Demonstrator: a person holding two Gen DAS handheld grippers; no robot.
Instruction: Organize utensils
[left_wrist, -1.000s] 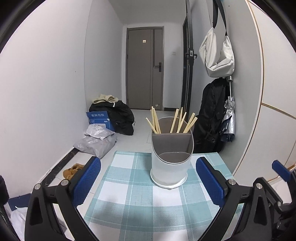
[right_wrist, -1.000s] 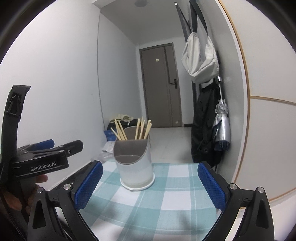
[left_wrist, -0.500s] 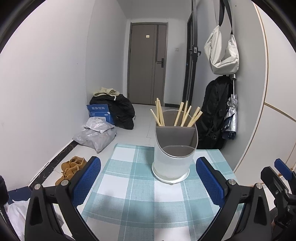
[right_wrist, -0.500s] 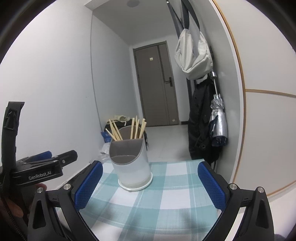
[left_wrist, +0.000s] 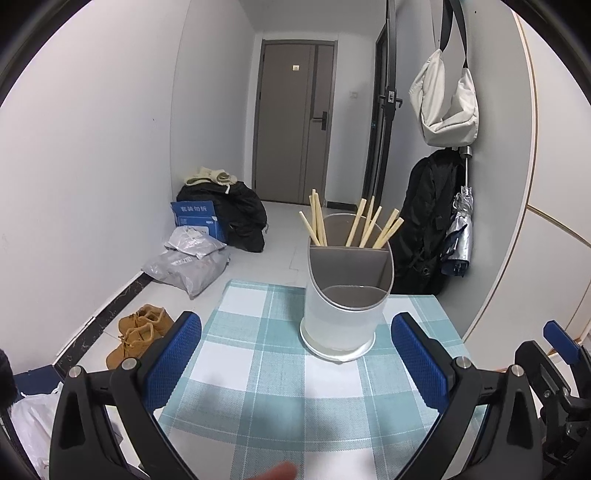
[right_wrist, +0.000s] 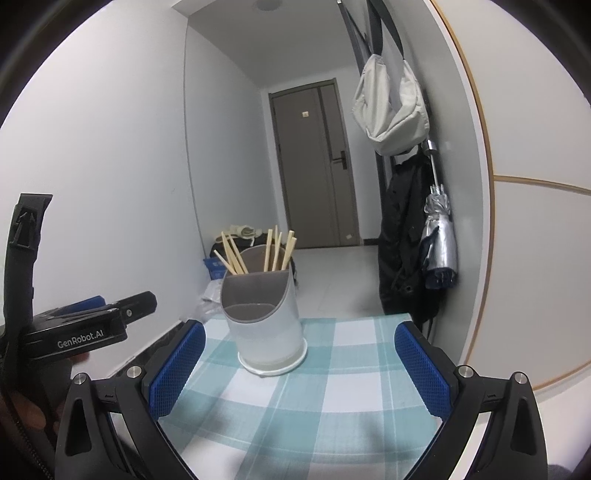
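- Utensil holder (left_wrist: 345, 306) stands upright toward the far edge of the tabletop (left_wrist: 258, 373); its slanted cut-away mouth faces the cameras, the tall back wall faces the door (left_wrist: 293, 122).
- Chopsticks (left_wrist: 369, 223) stand in the rear compartment, long axes near vertical, tips fanned out left and right; the front compartment looks empty.
- Tabletop is covered in a teal-and-white checked cloth, bare apart from the holder.
- Room: narrow white-walled hallway with a pale tiled floor.
- Right wall: cream bag (left_wrist: 445, 103) hung high, black coat (left_wrist: 428, 225) and folded silver umbrella (left_wrist: 460, 236) below.
- Floor, left: blue box (left_wrist: 197, 218), grey parcels (left_wrist: 188, 264), dark bag (left_wrist: 236, 214), tan shoes (left_wrist: 138, 332).
- Left tongs (left_wrist: 295, 365) released, blue pads spread wide, nothing between.
- Right tongs (right_wrist: 299, 365) likewise released and empty; holder sits ahead, apart from both.
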